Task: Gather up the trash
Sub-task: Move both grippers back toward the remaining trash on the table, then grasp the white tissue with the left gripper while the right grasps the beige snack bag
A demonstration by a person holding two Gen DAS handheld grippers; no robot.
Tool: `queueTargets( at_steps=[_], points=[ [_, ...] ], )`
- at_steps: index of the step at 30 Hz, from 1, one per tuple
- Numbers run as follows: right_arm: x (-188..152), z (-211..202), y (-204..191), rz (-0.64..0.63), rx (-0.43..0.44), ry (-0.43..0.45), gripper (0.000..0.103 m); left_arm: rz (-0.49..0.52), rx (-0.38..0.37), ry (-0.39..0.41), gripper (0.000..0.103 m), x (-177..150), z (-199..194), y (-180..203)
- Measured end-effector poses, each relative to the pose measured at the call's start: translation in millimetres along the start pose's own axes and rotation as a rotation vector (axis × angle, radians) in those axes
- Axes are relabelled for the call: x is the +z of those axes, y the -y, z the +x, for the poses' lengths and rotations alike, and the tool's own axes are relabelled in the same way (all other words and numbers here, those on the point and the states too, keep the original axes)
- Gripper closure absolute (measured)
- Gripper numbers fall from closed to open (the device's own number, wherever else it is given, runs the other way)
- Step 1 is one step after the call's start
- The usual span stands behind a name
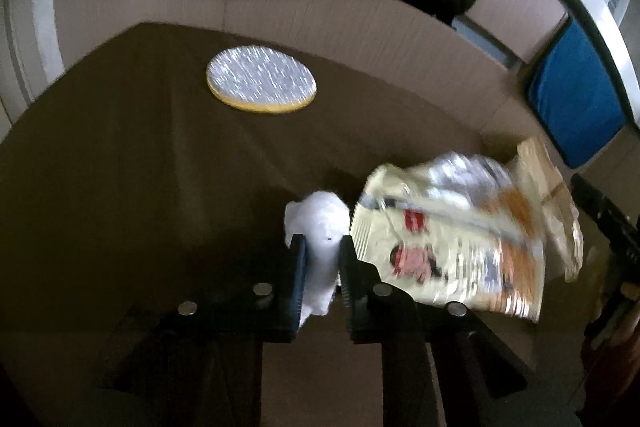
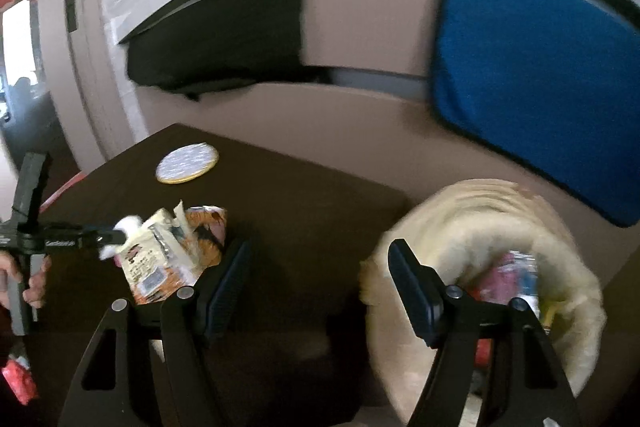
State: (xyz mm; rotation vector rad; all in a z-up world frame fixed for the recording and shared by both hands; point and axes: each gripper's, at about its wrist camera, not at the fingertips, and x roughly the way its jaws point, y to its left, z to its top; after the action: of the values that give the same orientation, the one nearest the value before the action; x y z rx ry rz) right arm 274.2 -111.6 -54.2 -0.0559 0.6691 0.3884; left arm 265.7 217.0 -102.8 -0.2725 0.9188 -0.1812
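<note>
A: The left tongs (image 1: 322, 247) have pinched shut on the white tissue wad (image 1: 318, 223), which sits just beside the snack wrapper (image 1: 444, 239) on the dark surface (image 1: 120, 187). What's the trick now?

B: Lift it straight up first, so the wad doesn't drag the wrapper along — the two look to be touching at one edge. Then carry it past the wrapper to the paper bag (image 2: 480, 227), which stands at the surface's edge on the wrapper's far side from the left tongs.

A: And the right tongs (image 2: 320, 283)?

B: Wide open, nothing between them — one finger seems to sit at the bag's rim. I'd use them to steady the mouth open, since some rubbish is already inside. Release only once the tissue is well over the opening. The wrapper goes next; the round coaster (image 1: 262, 79), well beyond the wrapper, probably stays.
</note>
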Motion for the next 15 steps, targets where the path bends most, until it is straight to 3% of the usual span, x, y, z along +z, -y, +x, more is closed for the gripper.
queueTargets(
  at_steps=[4,11,15],
  points=[
    [5.2,14.3,-30.8,-0.066,0.088,-0.024,0.034,-0.023,0.018,0.067,0.088,-4.0,-23.3,-9.0],
    [10.6,45.5,-98.4,-0.176,0.325,-0.116,0.034,-0.060,0.010,0.097,0.088,-18.0,-42.8,-26.8],
    [-3.9,62.0,-132.7,-0.260,0.337,-0.179,0.033,-0.101,0.021,0.140,0.088,-20.4,-58.4,-40.8]
  ],
)
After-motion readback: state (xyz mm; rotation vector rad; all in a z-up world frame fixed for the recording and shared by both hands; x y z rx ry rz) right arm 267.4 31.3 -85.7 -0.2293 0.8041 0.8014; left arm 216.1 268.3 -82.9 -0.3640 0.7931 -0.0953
